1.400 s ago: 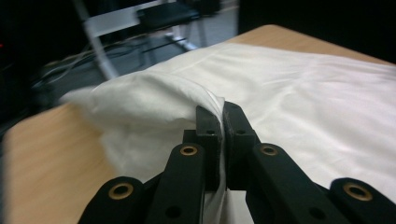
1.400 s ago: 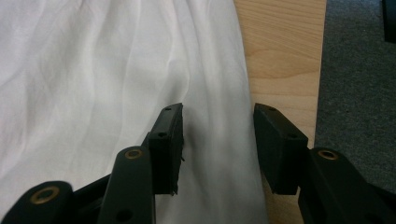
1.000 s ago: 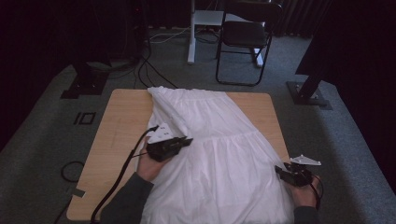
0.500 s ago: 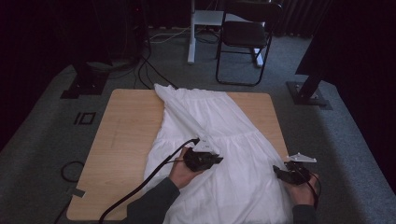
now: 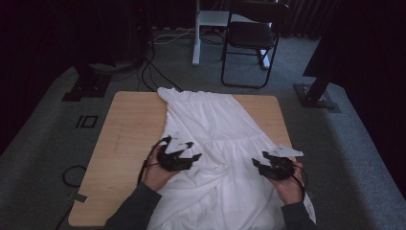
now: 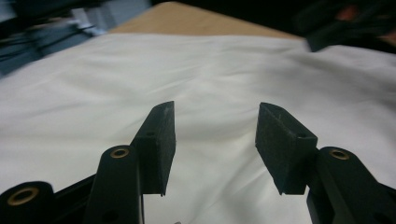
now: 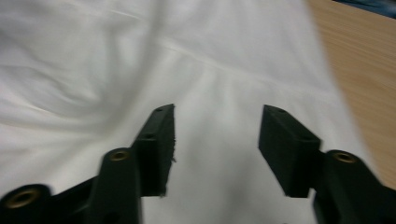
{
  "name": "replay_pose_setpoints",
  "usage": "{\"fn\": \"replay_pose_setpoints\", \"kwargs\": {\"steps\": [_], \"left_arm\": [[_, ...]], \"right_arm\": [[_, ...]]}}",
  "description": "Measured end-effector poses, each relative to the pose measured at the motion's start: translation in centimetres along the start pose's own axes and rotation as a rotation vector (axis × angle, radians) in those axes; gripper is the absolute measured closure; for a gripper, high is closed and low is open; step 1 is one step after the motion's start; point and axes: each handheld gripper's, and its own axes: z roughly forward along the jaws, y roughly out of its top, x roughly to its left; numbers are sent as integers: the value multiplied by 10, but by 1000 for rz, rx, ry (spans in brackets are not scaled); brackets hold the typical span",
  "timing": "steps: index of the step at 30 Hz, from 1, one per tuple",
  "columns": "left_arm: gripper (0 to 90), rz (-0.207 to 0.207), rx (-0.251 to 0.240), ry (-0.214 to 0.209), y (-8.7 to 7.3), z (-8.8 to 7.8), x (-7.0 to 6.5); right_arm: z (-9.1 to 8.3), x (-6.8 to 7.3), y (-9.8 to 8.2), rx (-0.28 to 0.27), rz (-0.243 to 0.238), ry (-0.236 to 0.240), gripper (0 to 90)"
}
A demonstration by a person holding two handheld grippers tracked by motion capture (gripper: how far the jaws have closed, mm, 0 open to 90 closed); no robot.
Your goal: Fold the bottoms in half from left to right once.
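Note:
A white tiered garment point(image 5: 218, 129) lies lengthwise on the wooden table point(image 5: 129, 129), its lower left part bunched into folds near the middle. My left gripper point(image 5: 195, 157) hovers over those folds with its jaws pointing right. They have just been opening, and in the left gripper view this gripper point(image 6: 215, 123) stands open with only the white cloth point(image 6: 140, 74) beneath. My right gripper point(image 5: 256, 164) is over the garment's right side, pointing left. Its jaws have just been closing a little, but the gripper point(image 7: 217, 128) is still open, gripping nothing above the cloth point(image 7: 140, 60).
Bare wood runs along the table's left side, and a strip point(image 7: 369, 70) shows beside the garment's right edge. Behind the table stand a black chair point(image 5: 251, 38), a white post point(image 5: 196, 33) and black stand bases point(image 5: 91, 84) point(image 5: 316, 96). Cables point(image 5: 153, 67) lie on the carpet.
The left gripper dragged the garment's left side toward the middle, then let go and drew back slightly left, leaving folds. The right gripper moved left, inward over the cloth.

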Motion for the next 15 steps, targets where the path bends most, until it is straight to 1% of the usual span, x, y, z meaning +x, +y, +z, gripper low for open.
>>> {"fn": "replay_pose_setpoints", "kwargs": {"steps": [1, 2, 3, 4, 5, 6, 7, 8, 9, 10, 11, 13, 14, 15], "left_arm": [[479, -29, 3, 62, -12, -16, 14], [475, -29, 3, 62, -12, -16, 14], [474, -56, 19, 109, -25, -28, 27], [472, -56, 19, 109, -25, -28, 27], [468, -91, 27, 147, -37, -38, 36], [467, -91, 27, 147, -37, -38, 36], [466, -111, 33, 170, -47, -46, 42], [464, -111, 33, 170, -47, -46, 42], [464, -120, 38, 180, -52, -50, 44], [459, -127, 46, 192, -58, -52, 46], [454, -131, 49, 197, -61, -53, 46], [444, -140, 58, 199, -66, -52, 48], [443, -141, 63, 205, -68, -51, 48], [439, -140, 69, 208, -68, -50, 48]], "right_arm": [[7, 7, 5, -1, -3, 28, 510], [7, 7, 5, -1, -3, 28, 510], [21, 21, 15, 2, -19, 77, 508], [21, 21, 15, 2, -19, 77, 508], [33, 35, 24, 4, -45, 113, 484], [39, 42, 28, 5, -62, 126, 467], [45, 47, 31, 12, -76, 132, 456], [45, 47, 31, 12, -76, 132, 456], [52, 52, 33, 26, -86, 132, 449], [61, 56, 34, 55, -90, 131, 447], [73, 58, 32, 99, -89, 129, 449], [83, 59, 27, 150, -86, 127, 462], [88, 59, 24, 179, -81, 131, 490], [92, 59, 22, 213, -79, 142, 595]]}}
